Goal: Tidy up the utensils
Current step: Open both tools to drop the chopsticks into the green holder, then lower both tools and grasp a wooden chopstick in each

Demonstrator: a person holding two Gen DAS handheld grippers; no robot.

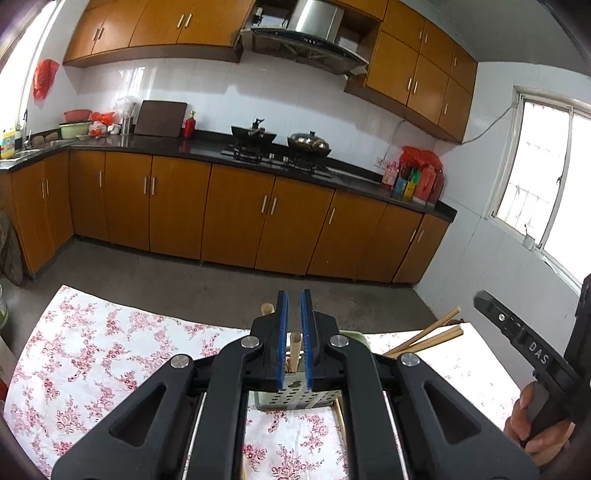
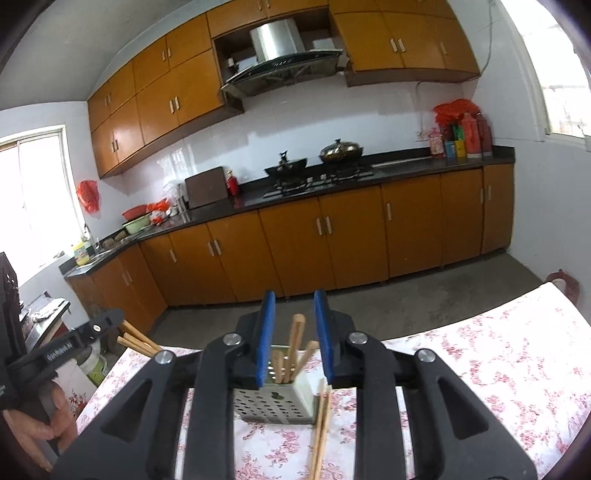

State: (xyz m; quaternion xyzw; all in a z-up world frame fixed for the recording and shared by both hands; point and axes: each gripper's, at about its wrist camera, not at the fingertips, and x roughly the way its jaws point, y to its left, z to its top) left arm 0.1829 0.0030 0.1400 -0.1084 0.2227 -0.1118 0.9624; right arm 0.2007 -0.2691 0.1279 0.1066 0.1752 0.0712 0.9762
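Grippers: two black tools with blue pads, one per hand, both hovering over the table's near side.
Left gripper (image 1: 294, 339): clenched, pads almost together with only a thin slit between them, nothing pinched; a wooden stick of the holder shows through the slit, behind the pads.
Right gripper (image 2: 294, 338): released, jaws parted and nothing pressed between them; the sticks in the holder show through the gap, farther off.
Right hand (image 1: 532, 424): fingers wrapped round the tool's handle, at the lower right of the left wrist view.
Left hand (image 2: 44, 424): gripping its handle at the lower left of the right wrist view.
Utensil holder (image 2: 280, 404): perforated metal box, standing upright on the table right ahead of both tools, several chopsticks (image 2: 295, 343) standing in it.
Loose chopsticks (image 2: 320, 432): a pair lying flat on the cloth, just beside the holder's right corner.
More chopsticks (image 1: 428, 336): a few wooden ends jutting out beside the holder; what they rest on, I cannot tell.
Table (image 1: 96, 354): covered in a white cloth with pink flowers.
Floor: bare grey concrete between table and cabinets.
Room: kitchen, orange-brown cabinets (image 1: 236, 210) above and below, dark countertop, white tiled wall.
Stove: two pans (image 1: 308, 144) on the burners, steel range hood (image 1: 317, 22) above.
Windows: bright daylight at both sides.
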